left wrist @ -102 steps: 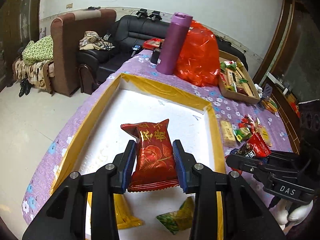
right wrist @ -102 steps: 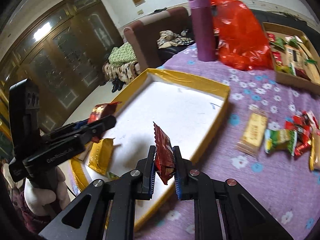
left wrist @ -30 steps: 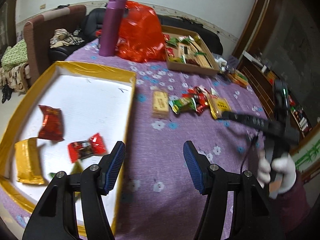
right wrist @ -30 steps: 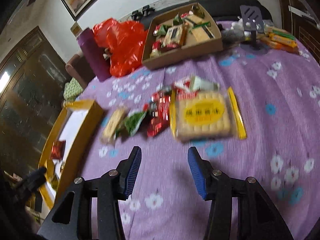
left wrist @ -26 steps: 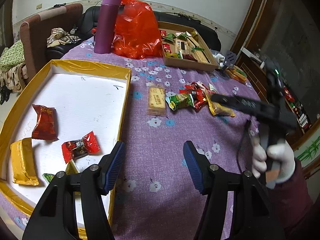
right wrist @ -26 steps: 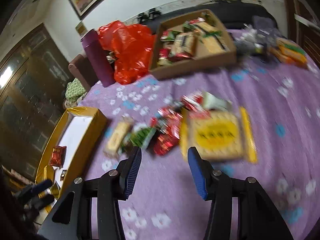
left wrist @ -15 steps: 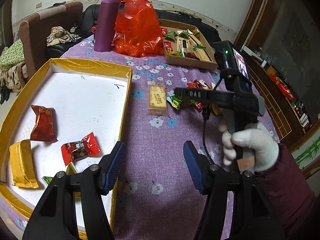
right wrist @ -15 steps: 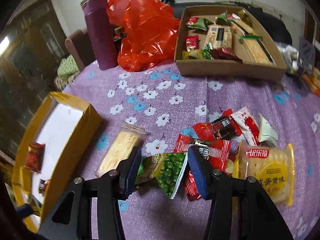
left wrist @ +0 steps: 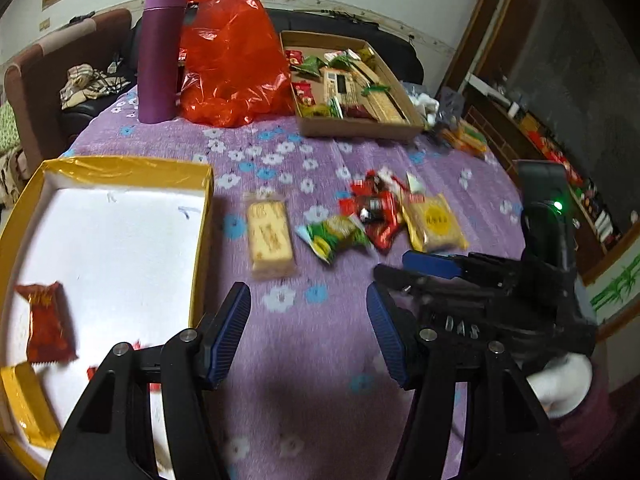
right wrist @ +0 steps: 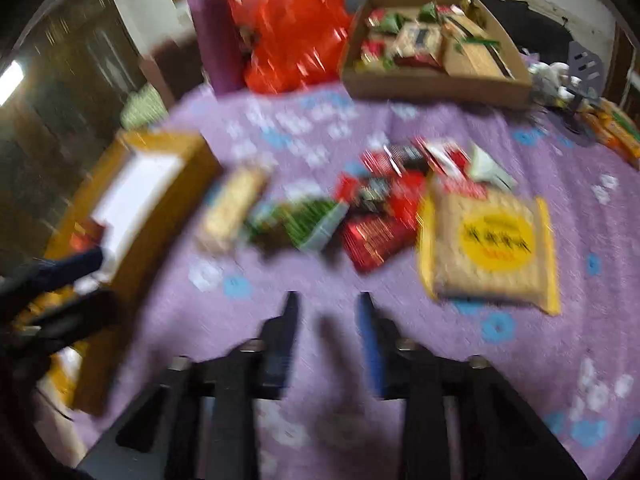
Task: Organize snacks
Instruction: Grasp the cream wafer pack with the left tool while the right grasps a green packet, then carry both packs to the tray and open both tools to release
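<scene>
Nearest the left wrist camera, the left gripper (left wrist: pixel 308 334) stood with its jaws apart and nothing between them, over bare purple cloth. A few seconds earlier both grippers had each carried a red packet over the yellow-rimmed tray (left wrist: pixel 202 216); both had since let go and swung from the tray toward the loose pile. That likely meant one delivery was done and the next pick was being lined up.

The right gripper (right wrist: pixel 326 334) was empty too, its jaws opening, aimed at the cloth short of the pile; the right view was smeared by motion.

At nine o'clock from the left jaws, the tray held a red packet (left wrist: pixel 46 322) and a gold packet (left wrist: pixel 24 400); a red scrap behind the left jaw was probably a third. I could not count more.

Toward twelve o'clock on the surface (left wrist: pixel 320 360) lay the snacks still to sort: one pale biscuit bar (left wrist: pixel 270 236), one green packet (left wrist: pixel 334 236), a cluster of red packets (left wrist: pixel 374 210) too overlapped to count, and one yellow cracker pack (left wrist: pixel 434 222).

Farthest off stood one purple flask (left wrist: pixel 160 50), one red plastic bag (left wrist: pixel 232 58) and one cardboard box (left wrist: pixel 360 128) of assorted snacks.
</scene>
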`<state>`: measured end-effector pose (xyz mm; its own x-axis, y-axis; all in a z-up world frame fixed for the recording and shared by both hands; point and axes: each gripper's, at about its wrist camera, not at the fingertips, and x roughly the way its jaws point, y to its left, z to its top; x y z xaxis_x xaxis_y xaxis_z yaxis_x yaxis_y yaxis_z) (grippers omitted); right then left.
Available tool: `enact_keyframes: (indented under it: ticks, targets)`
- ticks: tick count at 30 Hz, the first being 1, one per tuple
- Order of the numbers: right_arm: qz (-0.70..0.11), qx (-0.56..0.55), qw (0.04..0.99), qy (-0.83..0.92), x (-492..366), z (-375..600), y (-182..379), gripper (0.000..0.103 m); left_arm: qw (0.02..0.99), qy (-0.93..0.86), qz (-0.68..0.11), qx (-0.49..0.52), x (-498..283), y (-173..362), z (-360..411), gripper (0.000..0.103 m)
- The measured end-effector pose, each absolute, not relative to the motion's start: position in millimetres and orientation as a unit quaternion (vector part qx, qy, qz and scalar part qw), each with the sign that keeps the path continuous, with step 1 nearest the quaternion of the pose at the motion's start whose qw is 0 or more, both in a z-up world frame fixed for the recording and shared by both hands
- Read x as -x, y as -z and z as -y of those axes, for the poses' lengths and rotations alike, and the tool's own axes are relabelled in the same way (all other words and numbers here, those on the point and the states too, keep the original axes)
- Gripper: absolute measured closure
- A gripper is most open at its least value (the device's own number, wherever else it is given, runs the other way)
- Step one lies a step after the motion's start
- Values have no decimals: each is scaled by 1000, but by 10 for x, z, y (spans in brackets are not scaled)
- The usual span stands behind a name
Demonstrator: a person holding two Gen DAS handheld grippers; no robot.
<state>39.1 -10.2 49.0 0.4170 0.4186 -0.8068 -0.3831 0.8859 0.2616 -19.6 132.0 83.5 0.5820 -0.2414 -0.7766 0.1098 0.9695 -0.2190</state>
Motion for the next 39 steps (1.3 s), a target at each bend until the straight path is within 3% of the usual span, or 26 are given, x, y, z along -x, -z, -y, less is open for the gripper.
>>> enact_keyframes:
  ticks: [4,8,11,14,28,30,31,37,39]
  targets:
    - [-443,-3,864,-238,-616,-90,-559,40,893,80,-434,89,154,-947,-1420,44]
    - [-470,11,852,-230,-851,-298,-368,38,889,70,-442,93,93,-908,-1494,44]
    - [-476,36,847,-235,-741,-390,-332,50,887,70,-450,76,16,-840,-1444,44]
    - [-471,70,850,-225,-611,-394,-343,52,883,76,-458,64,-79,-766,-1377,44]
    - [-479,7,843,-245,-149,273,-307,52,845,59,-527,-74,-724,-156,-923,44]
    - [-476,3,844,-248,-146,279,-310,52,848,68,-518,-82,-708,-165,-895,55]
    - [-474,5,845,-249,-140,273,-315,52,850,80,-515,-79,-684,-171,-891,70]
    - [-468,4,842,-270,-124,279,-300,44,852,92,-508,-84,-530,-194,-830,72]
    - [-470,12,839,-273,-107,241,-277,37,853,95,-508,-76,-462,-196,-824,72]
